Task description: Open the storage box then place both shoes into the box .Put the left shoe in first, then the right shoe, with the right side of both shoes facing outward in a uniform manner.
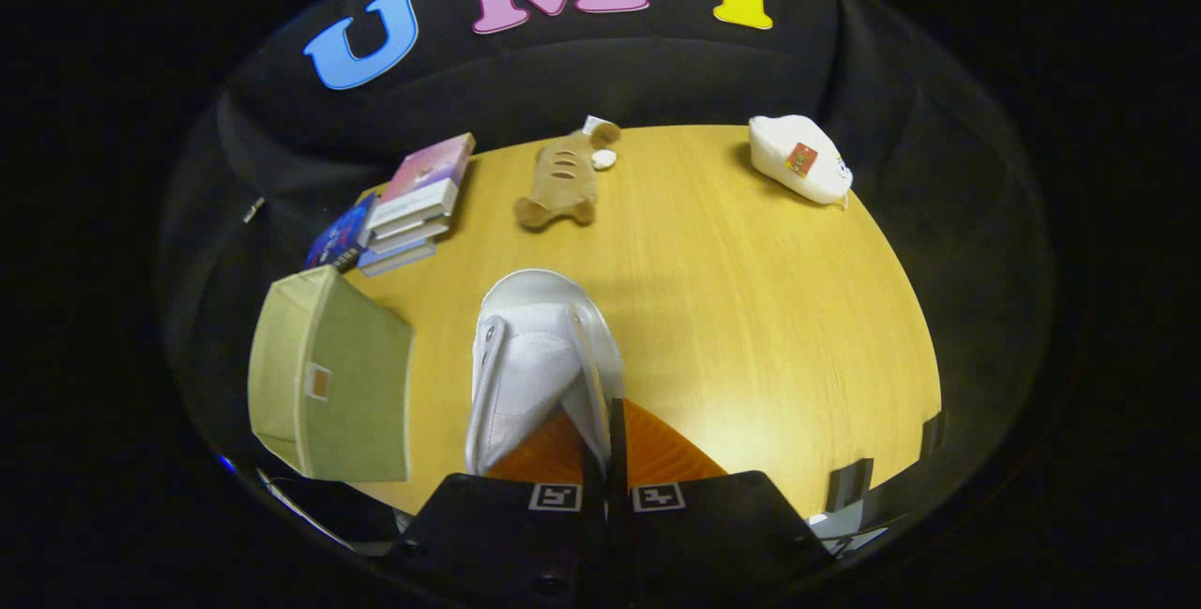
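Note:
My gripper (605, 448) is shut on a white shoe (533, 360), pinching the thin side wall of its opening between both fingers. The shoe points away from me, toe toward the middle of the wooden table (751, 309), and seems to hang just over it. A pale green fabric storage box (352, 393) with a small label stands to the left of the fingers at the table's near left corner; I cannot tell whether its lid is open. A second white shoe (799, 159) lies on its side at the far right of the table.
A stack of books (418, 201) sits at the far left, beyond the box. A brown plush toy (563, 182) lies at the far middle. Bare tabletop stretches to the right of the held shoe.

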Motion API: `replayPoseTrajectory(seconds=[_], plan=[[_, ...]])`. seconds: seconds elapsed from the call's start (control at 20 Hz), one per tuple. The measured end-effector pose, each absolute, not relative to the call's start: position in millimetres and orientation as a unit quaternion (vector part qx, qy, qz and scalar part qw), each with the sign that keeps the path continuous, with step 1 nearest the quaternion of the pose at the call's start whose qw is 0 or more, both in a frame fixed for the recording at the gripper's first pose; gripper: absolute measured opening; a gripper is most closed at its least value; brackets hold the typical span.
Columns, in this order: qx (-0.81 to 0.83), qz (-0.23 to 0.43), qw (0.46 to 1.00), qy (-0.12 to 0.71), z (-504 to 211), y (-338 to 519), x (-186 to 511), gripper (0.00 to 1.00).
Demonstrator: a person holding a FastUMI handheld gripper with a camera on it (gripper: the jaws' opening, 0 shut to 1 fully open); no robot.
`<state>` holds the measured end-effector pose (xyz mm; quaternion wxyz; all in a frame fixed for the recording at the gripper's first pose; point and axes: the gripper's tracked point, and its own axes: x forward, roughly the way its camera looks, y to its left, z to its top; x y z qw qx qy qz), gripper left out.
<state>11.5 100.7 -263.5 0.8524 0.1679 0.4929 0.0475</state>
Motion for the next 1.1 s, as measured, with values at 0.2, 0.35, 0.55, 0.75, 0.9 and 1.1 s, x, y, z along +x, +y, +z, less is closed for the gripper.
replayPoseTrajectory(seconds=[0.2,0.35,0.55,0.75,0.9,1.1], plan=[[0.215,0.097,0.837,0.494,-196,188,27,0.05],[0.237,0.114,0.819,0.511,-171,251,31,0.05],[0.230,0.132,0.812,0.519,-161,322,33,0.05],[0.200,0.120,0.809,0.539,-189,360,27,0.05],[0.182,0.123,0.818,0.532,-190,376,30,0.05],[0.172,0.124,0.821,0.531,-191,382,29,0.05]])
